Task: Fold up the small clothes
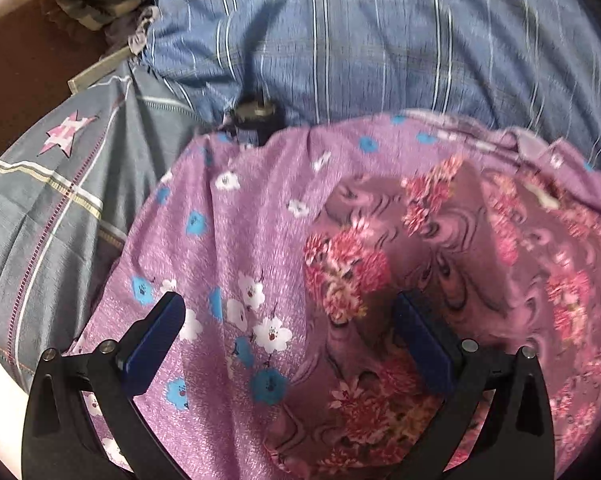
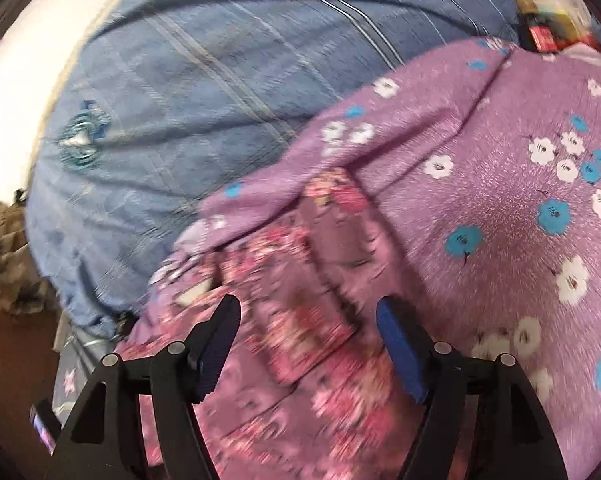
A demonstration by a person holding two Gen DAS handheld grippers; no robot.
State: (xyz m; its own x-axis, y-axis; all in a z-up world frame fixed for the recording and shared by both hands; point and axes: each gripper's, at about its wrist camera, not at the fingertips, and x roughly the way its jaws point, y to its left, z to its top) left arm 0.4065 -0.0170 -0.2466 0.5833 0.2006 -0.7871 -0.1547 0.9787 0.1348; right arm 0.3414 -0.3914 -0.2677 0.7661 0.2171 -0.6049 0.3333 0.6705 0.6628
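Garment: I see the dark floral garment (image 1: 440, 248) lying on the lilac flowered sheet (image 1: 228, 240) | Left gripper (image 1: 288, 340): jaws wide, empty | Right gripper (image 2: 308, 344): jaws wide, empty | Handling: I judge it soft, light, limp; I'd pinch a hem corner.

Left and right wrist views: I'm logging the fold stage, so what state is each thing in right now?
Left gripper: open, fingers apart over the cloth, nothing held.
Right gripper: open, nothing held.
Dark pink floral garment: lying on the lilac sheet, partly folded over itself in the right wrist view.
Lilac flowered sheet: spread out, wrinkled.
Blue striped bedding: bunched behind the sheet.
Grey star cloth: lying flat to the side.
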